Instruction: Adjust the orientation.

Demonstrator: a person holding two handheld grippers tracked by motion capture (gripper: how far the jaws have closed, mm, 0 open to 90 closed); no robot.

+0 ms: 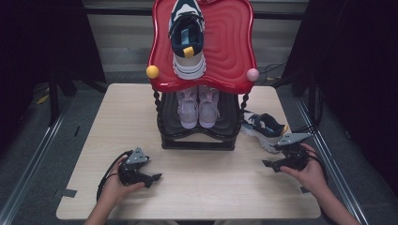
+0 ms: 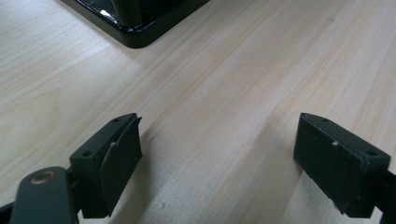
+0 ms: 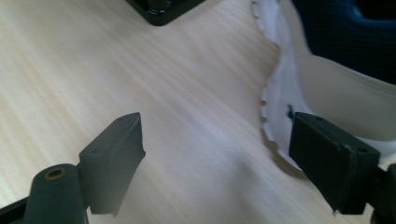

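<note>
You have a red-topped shoe rack [image 1: 225, 42] with a navy sneaker [image 1: 187, 40] above, a pink pair [image 1: 198, 107] below, and yellow [image 1: 152, 71] and pink [image 1: 252, 74] knobs.

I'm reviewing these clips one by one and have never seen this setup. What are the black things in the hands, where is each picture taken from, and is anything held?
A person holds hand-operated tongs: the left tongs and the right tongs. The high view looks down on the wooden table. The other two pictures come from cameras riding on each tool, looking along its black jaws. On the table stands a two-level shoe rack with a red top shelf carrying one navy sneaker; a pink pair sits below. A matching sneaker lies beside the right tongs. Both tongs are open and hold nothing.
</note>
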